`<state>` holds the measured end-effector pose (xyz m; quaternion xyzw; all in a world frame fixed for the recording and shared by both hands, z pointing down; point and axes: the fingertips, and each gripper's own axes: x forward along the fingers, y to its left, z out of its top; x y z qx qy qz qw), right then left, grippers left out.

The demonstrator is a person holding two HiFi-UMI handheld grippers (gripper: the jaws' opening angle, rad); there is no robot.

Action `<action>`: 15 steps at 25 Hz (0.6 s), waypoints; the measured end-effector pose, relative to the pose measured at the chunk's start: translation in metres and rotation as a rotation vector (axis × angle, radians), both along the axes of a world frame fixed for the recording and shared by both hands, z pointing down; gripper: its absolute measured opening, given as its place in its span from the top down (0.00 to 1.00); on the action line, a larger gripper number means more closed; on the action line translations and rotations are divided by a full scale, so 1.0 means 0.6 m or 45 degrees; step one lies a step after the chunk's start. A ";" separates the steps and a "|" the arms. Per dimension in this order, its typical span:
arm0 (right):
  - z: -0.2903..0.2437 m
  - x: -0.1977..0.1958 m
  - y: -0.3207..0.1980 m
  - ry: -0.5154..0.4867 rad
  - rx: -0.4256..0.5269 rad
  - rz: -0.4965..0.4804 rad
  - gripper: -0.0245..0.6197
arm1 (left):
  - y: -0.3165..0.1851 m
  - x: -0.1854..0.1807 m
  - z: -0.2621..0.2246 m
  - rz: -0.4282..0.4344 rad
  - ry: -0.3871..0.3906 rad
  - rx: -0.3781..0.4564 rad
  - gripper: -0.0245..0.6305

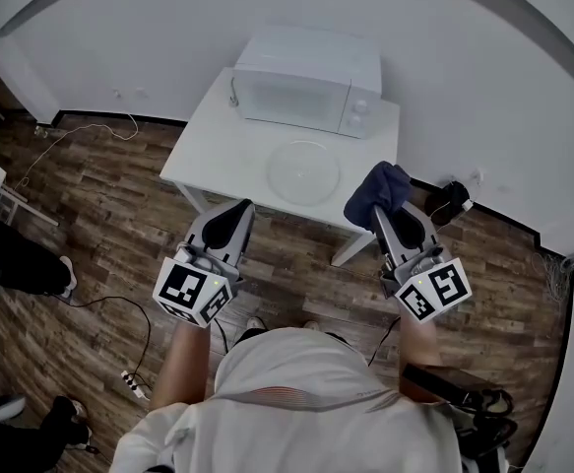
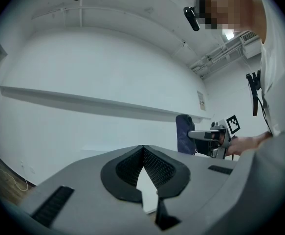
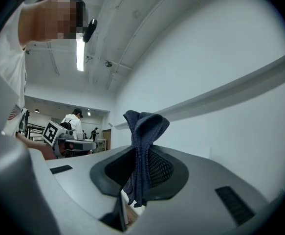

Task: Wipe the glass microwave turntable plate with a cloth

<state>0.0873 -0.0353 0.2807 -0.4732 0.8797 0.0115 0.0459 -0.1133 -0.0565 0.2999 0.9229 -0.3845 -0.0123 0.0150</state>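
The round glass turntable plate [image 1: 303, 170] lies flat on the white table [image 1: 208, 136], in front of the microwave. My right gripper [image 1: 376, 206] hovers over the table's near right edge, just right of the plate, and is shut on a dark blue cloth [image 1: 379, 189]. The cloth [image 3: 142, 141] stands up bunched between its jaws [image 3: 141, 155]. My left gripper [image 1: 238, 208] hangs near the table's front edge, below and left of the plate. Its jaws [image 2: 143, 150] are shut with nothing in them. From there the right gripper [image 2: 215, 137] and cloth [image 2: 184, 133] show off to the right.
A white microwave [image 1: 311, 92] stands at the table's back against the wall, door closed. On the wooden floor lie cables and a power strip [image 1: 133, 383]. A dark bag [image 1: 450, 201] sits right of the table. Another person's legs [image 1: 21, 264] show at far left.
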 end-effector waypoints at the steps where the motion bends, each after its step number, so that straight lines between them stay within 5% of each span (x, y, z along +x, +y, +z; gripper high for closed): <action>1: 0.000 -0.003 -0.001 0.003 -0.001 0.001 0.87 | -0.001 -0.003 -0.003 0.001 0.007 0.011 0.95; 15: 0.003 -0.026 0.000 0.023 -0.025 0.024 0.87 | -0.006 -0.028 -0.007 0.028 0.047 0.004 0.95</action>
